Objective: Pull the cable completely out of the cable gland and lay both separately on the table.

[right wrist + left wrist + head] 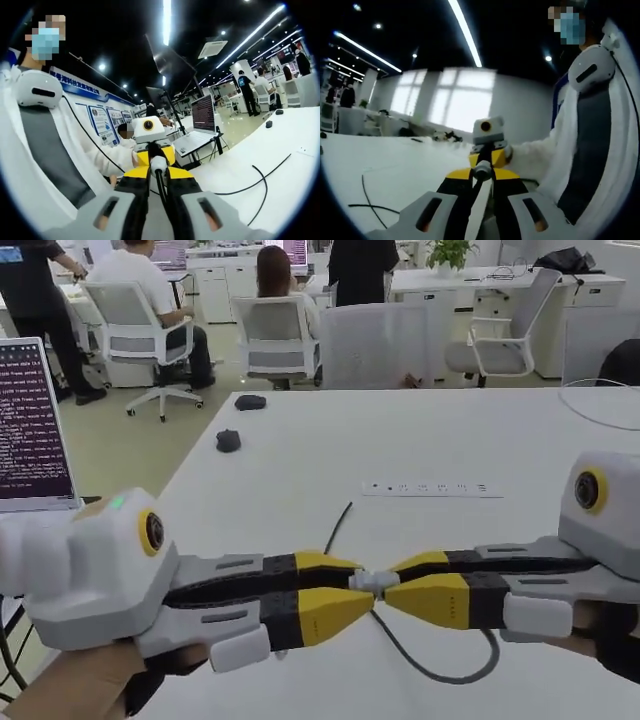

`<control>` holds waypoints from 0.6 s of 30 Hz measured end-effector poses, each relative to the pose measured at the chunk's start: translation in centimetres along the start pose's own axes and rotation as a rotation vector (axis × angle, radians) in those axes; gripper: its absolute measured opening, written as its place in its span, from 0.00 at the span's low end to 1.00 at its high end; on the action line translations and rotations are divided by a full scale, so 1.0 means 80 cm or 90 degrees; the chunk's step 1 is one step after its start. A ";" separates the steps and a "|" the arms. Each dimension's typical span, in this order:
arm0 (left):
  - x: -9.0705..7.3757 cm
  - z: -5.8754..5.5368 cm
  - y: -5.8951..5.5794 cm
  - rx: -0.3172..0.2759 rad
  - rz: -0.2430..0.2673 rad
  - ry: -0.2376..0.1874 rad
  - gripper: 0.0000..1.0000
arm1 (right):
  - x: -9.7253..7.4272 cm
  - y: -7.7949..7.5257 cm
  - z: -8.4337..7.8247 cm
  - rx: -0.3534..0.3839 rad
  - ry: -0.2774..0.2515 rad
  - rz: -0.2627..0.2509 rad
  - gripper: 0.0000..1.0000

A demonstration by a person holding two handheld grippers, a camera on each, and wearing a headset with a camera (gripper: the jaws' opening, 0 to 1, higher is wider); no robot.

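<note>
L gripper (356, 586) & R gripper (394, 580) meet tip-to-tip above smooth white table (300, 440). L jaws pinch round grey cable gland (372, 582); R jaws clamp thin black cable (440, 673), slack looped on table.

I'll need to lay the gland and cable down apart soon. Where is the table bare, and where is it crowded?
Bare: the table between the nearer dark mouse and the power strip, and beyond the strip. Crowded: under the right gripper, where the cable loops, and at the cable gland, where the left gripper meets it.
</note>
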State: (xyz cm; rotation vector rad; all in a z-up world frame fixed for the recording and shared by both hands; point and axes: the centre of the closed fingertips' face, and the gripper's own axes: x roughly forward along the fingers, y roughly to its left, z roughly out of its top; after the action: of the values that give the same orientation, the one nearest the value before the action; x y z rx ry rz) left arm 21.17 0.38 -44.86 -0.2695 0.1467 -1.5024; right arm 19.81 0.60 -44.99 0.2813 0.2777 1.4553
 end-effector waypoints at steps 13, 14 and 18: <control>-0.002 -0.018 0.005 -0.156 -0.004 0.032 0.15 | 0.002 -0.001 -0.015 -0.204 0.067 -0.010 0.10; -0.001 -0.018 0.005 -0.162 -0.004 0.033 0.15 | 0.002 -0.001 -0.016 -0.218 0.066 -0.009 0.10; -0.002 -0.019 0.006 -0.161 0.002 0.033 0.15 | 0.002 -0.005 -0.017 -0.240 0.061 -0.014 0.11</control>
State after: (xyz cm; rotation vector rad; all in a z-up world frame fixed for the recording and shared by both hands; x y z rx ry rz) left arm 21.22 0.41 -46.46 -0.4315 0.3796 -1.4880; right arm 19.70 0.71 -46.41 -0.0965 0.0788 1.4700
